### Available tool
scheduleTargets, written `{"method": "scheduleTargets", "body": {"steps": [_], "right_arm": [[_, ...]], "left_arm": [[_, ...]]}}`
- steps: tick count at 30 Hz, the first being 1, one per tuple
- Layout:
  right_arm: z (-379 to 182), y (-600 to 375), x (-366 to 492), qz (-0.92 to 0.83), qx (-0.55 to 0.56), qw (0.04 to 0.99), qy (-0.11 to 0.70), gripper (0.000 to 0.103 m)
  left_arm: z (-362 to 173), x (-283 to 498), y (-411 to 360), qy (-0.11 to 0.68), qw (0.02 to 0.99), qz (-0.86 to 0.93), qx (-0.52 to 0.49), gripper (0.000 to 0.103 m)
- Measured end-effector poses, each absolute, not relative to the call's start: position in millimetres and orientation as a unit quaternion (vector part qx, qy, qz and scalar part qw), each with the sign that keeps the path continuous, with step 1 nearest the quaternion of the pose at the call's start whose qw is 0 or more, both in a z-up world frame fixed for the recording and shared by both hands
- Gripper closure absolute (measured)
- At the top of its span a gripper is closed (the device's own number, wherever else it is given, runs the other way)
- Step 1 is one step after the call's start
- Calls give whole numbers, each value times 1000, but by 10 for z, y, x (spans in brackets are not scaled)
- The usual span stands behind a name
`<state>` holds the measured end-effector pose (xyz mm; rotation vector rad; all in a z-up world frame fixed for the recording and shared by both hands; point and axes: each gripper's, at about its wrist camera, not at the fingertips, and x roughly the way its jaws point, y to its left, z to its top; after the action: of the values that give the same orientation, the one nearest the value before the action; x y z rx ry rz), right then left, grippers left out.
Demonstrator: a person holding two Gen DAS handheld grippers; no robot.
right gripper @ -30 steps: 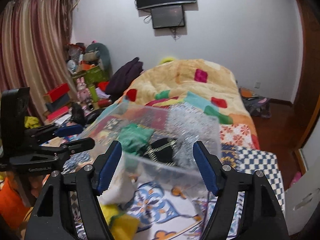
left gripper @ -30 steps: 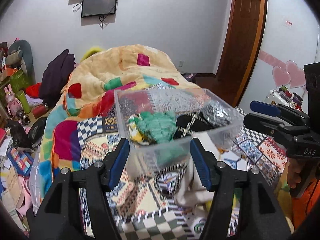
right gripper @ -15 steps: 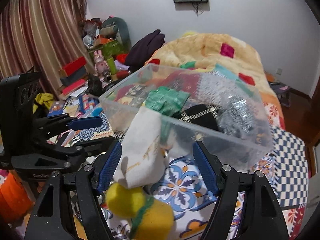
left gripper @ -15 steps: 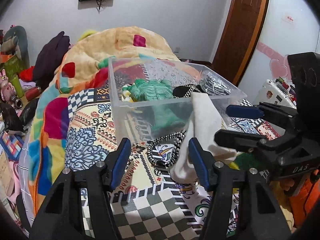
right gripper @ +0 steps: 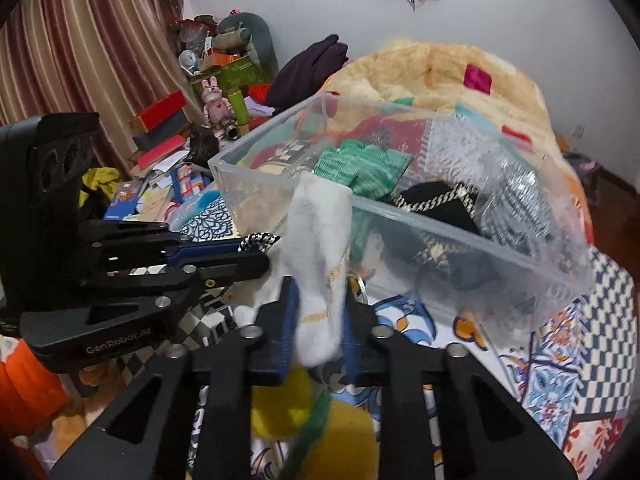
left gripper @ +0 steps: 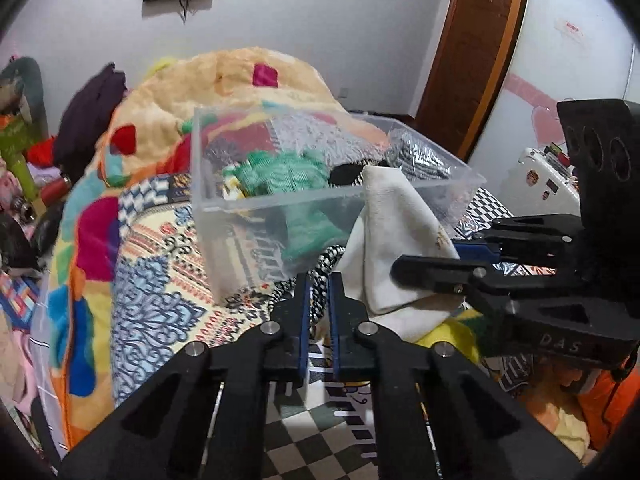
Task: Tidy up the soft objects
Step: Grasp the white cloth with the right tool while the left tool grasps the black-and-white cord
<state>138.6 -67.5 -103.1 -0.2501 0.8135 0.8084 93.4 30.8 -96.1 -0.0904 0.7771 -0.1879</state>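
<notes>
Because both grippers sit at the near edge of the bed [left gripper: 168, 312], the move ahead turns on what lies just beyond their tips. The left gripper [left gripper: 318, 292] has its fingers drawn close on a black-and-white patterned cloth [left gripper: 326, 266], which runs away from it toward the box. The right gripper [right gripper: 318, 304], just beside it, pinches the lower end of a white sock [right gripper: 320, 248]; the sock's long axis rises forward and its upper end leans on the near wall of the clear plastic box [right gripper: 460, 228]. That box lies directly ahead, touching the sock, with a green knit [right gripper: 362, 164] and dark items already inside. Judged from this, the right gripper needs only lift forward over the rim.
</notes>
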Motion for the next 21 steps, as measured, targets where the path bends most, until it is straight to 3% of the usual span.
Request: {"method": "scheduleTargets", "body": {"steps": [16, 18, 21], "right_arm": [[-549, -967, 1320, 374, -68, 873, 304, 94], [-544, -989, 1343, 372, -71, 873, 306, 94], [-608, -1047, 1387, 359, -73, 873, 321, 93]], "left_arm": [[-860, 833, 424, 373, 923, -84, -48, 97], [-879, 825, 401, 379, 921, -85, -43, 96], [-918, 793, 379, 387, 917, -85, -38, 84]]}}
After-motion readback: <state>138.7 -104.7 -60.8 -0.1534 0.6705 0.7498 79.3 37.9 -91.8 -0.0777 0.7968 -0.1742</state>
